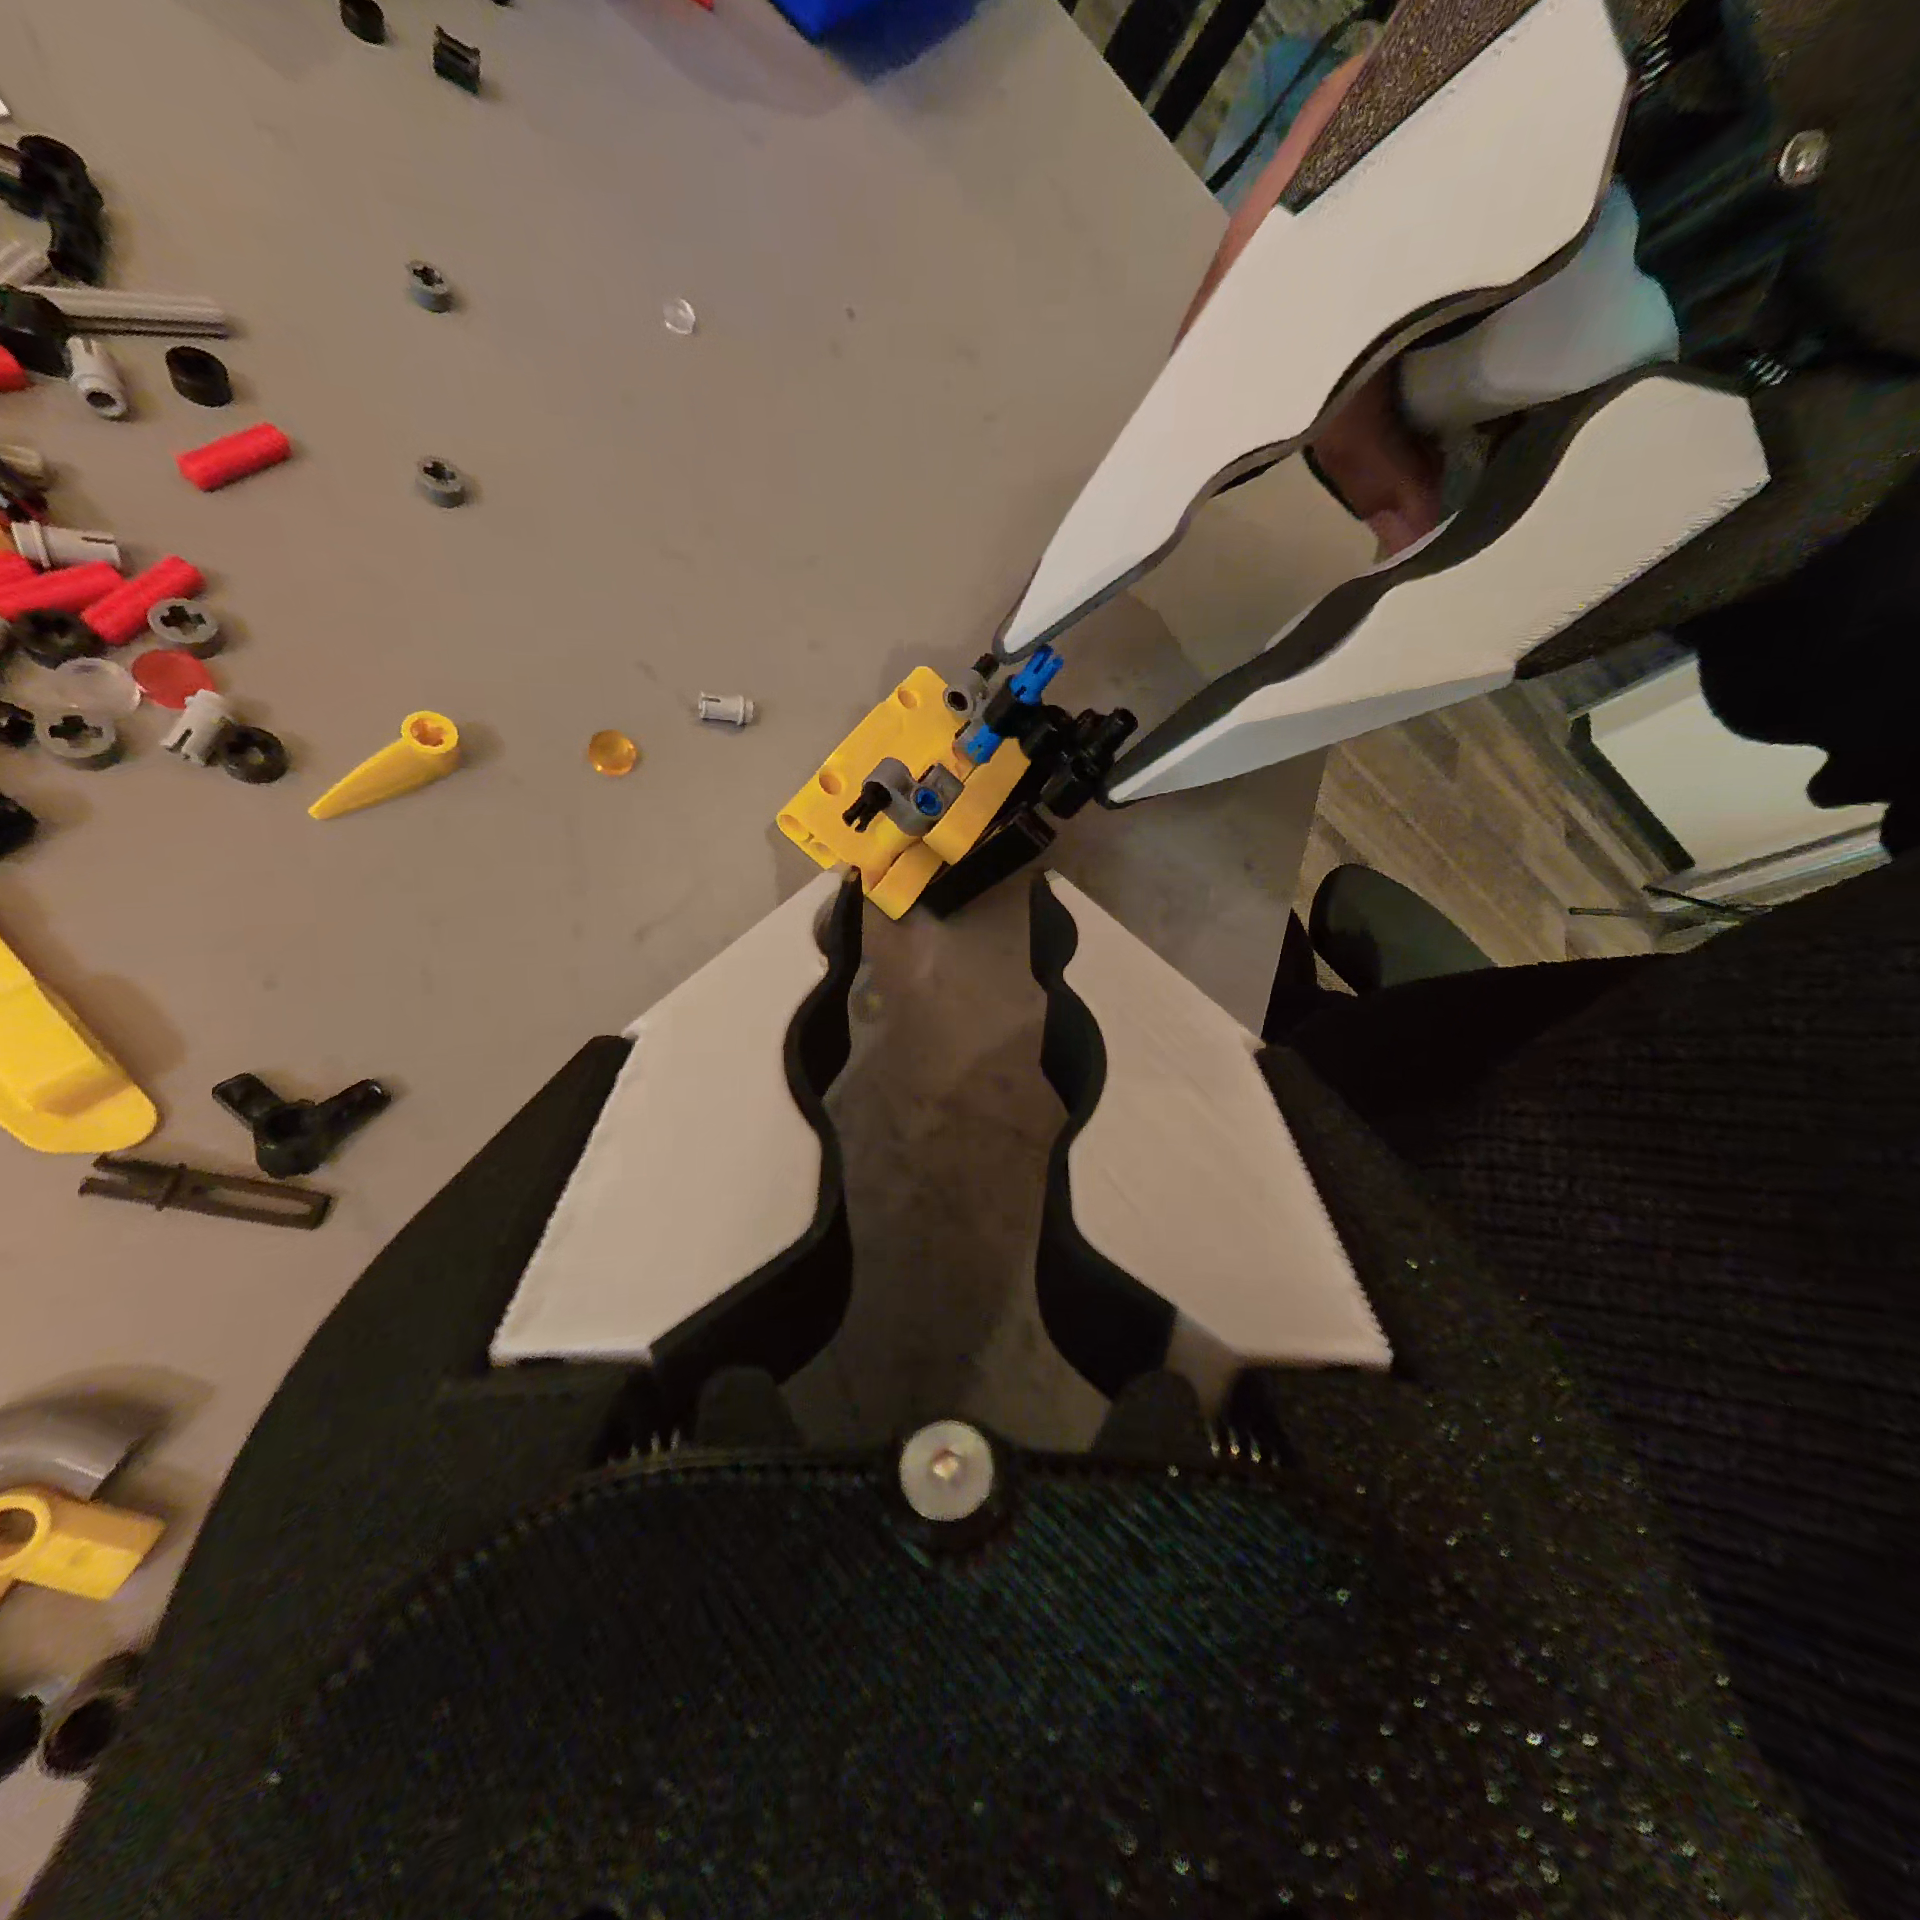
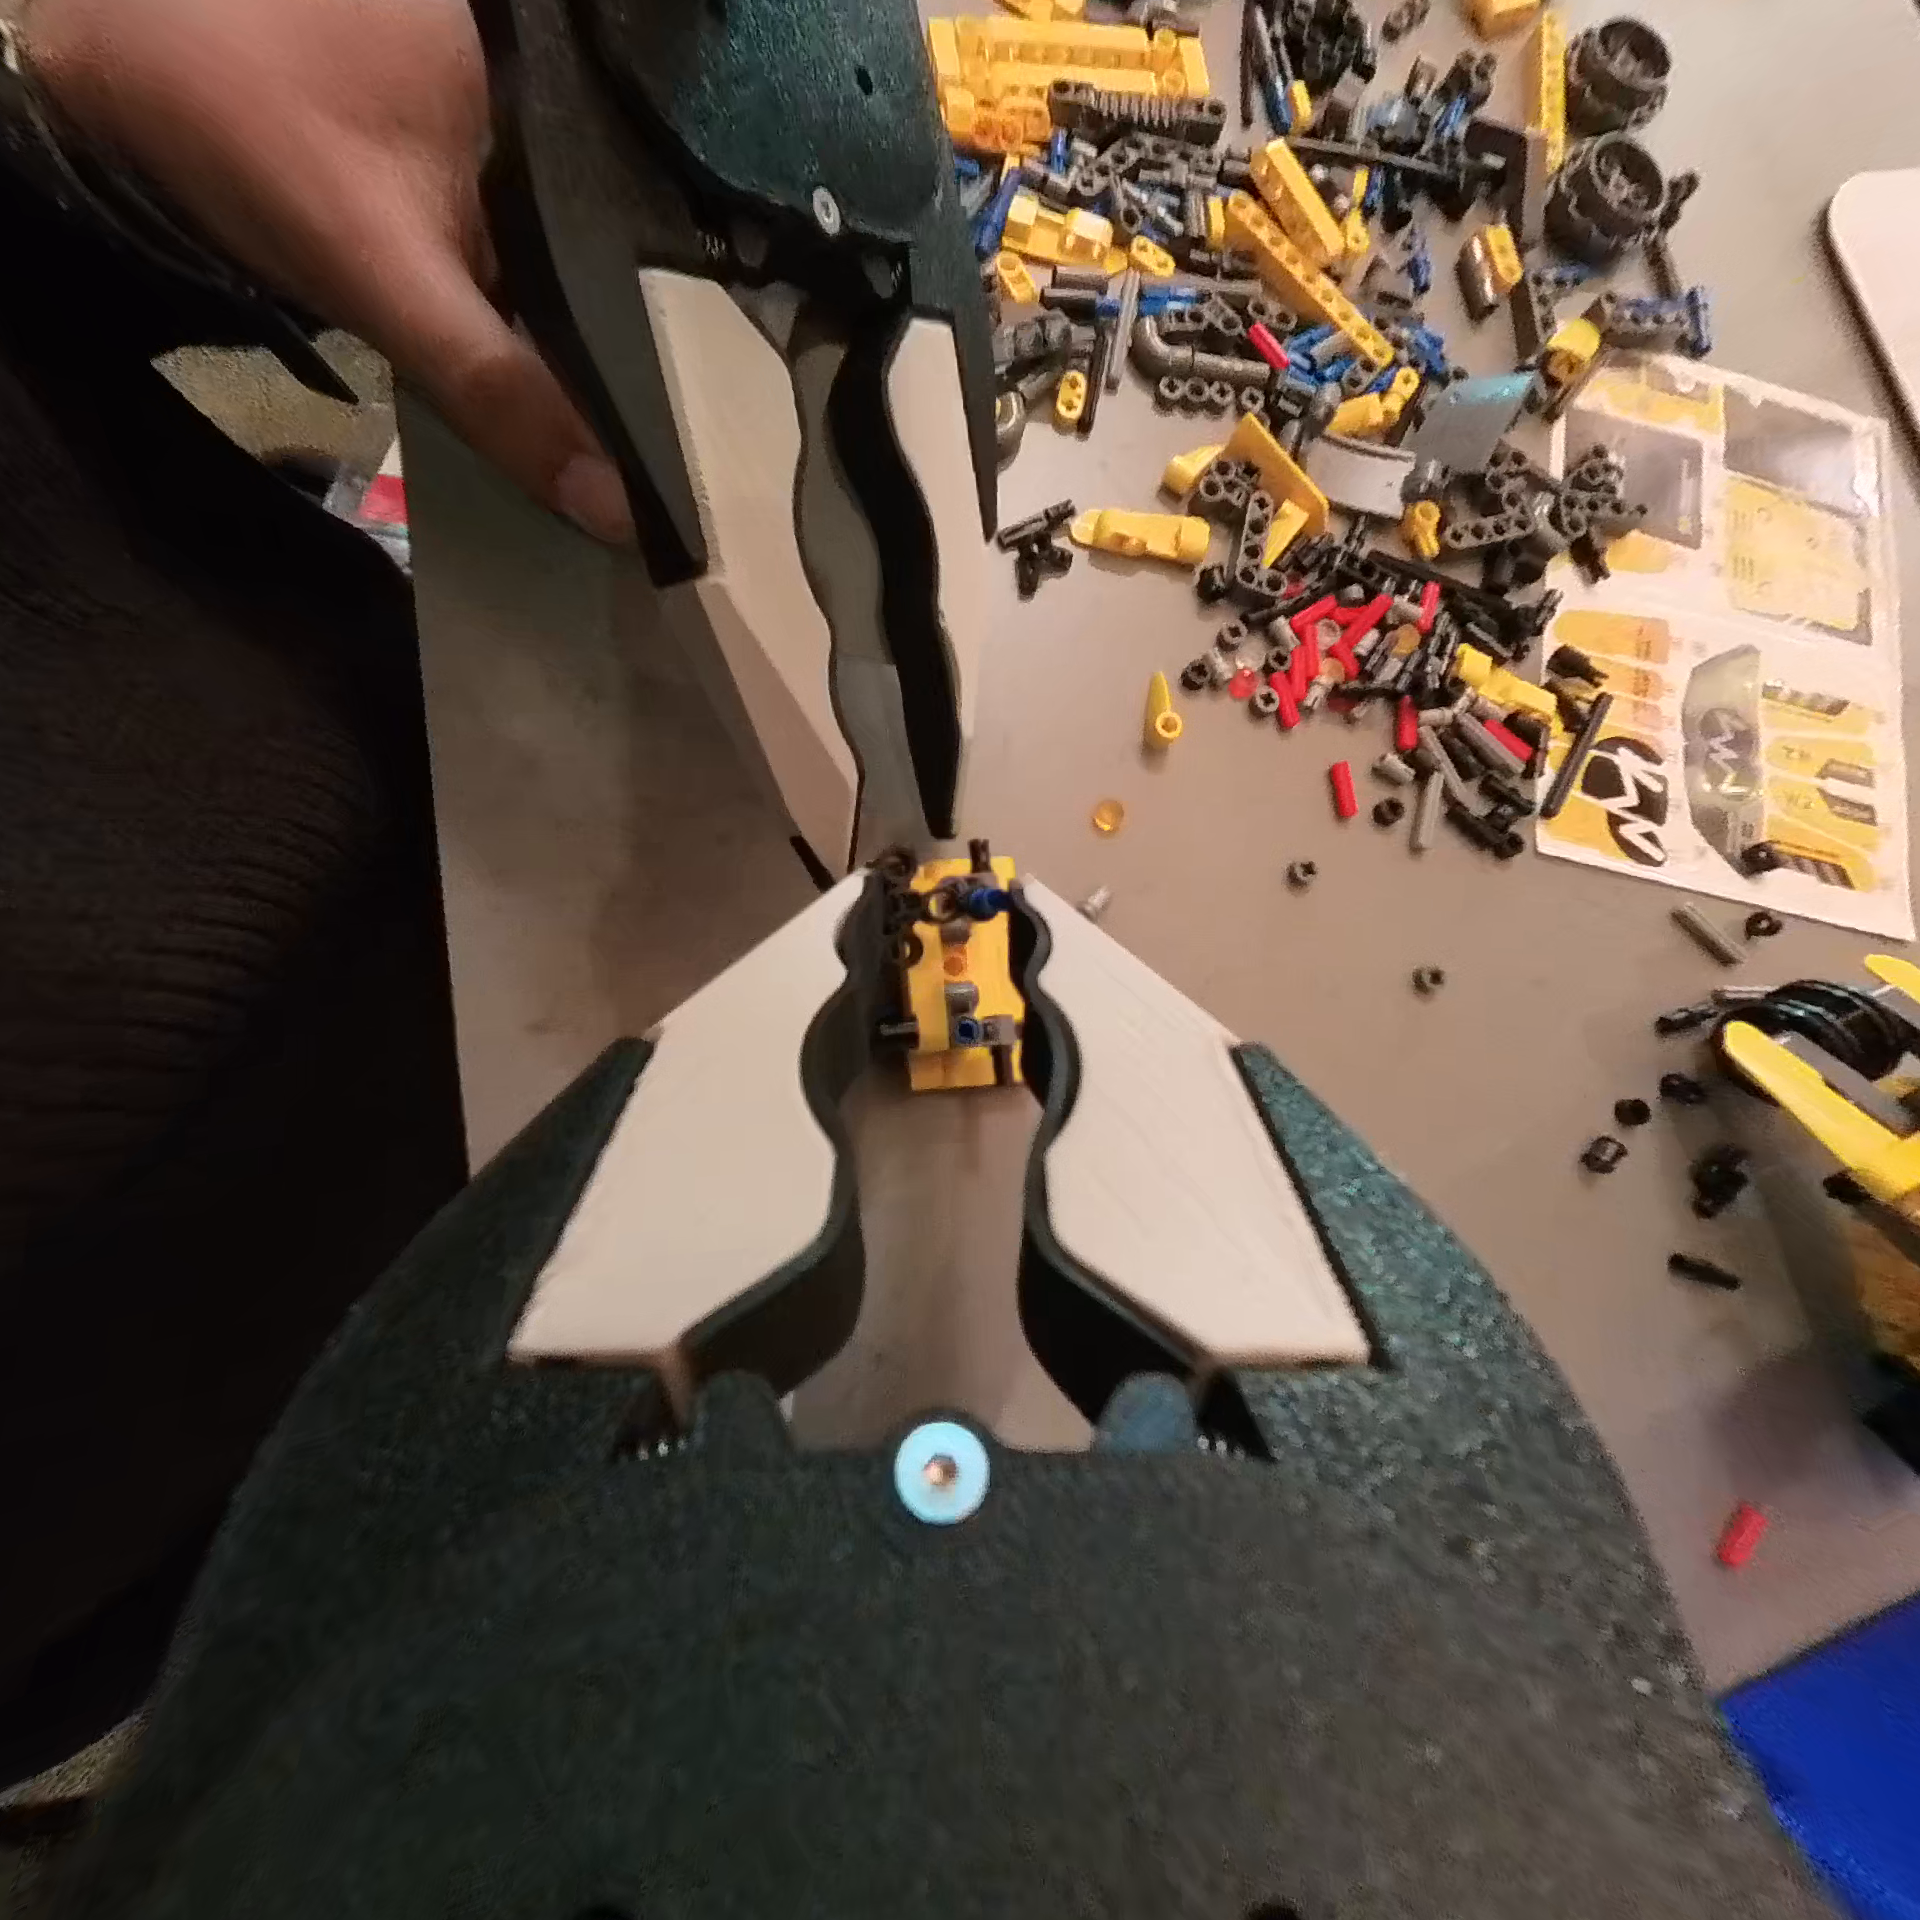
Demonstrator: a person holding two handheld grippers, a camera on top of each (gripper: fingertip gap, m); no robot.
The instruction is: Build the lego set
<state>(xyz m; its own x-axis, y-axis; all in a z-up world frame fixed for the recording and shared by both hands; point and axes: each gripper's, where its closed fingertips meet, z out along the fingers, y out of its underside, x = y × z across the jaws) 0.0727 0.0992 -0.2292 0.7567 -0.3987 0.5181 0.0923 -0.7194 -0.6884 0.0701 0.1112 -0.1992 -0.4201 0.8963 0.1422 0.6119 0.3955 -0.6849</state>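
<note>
- Yellow brick assembly (image 2: 958, 977), a small technic-style block with grey and blue pins and a black beam on one side, sits between our right gripper's (image 2: 940, 883) fingertips, above the grey table (image 1: 644, 499) near its edge.
- Right gripper is clamped on it: in the right wrist view both black pads (image 2: 1039, 966) press its sides; in the left wrist view the same tips meet its black, blue-pinned end (image 1: 1049, 727).
- Left gripper (image 1: 940, 883) has its jaws apart; the assembly's yellow lower corner is just at or between its tips, left tip about touching. We can't tell if there's real contact on the right tip.
- A hand (image 2: 343, 239) wraps the left gripper's black handle in the right wrist view.
- Nearby on the table: an orange round stud (image 1: 612, 751), a small grey pin (image 1: 725, 709), a yellow cone piece (image 1: 390, 764), a clear round stud (image 1: 677, 315).
- Farther left: red axle connectors (image 1: 232, 455), grey bushes, a black angled connector (image 1: 299, 1117).
- Right wrist view shows a big pile of yellow, black and blue parts (image 2: 1299, 260), black tyres (image 2: 1616, 114), and a printed sticker sheet (image 2: 1725, 644), well apart from the grippers.
</note>
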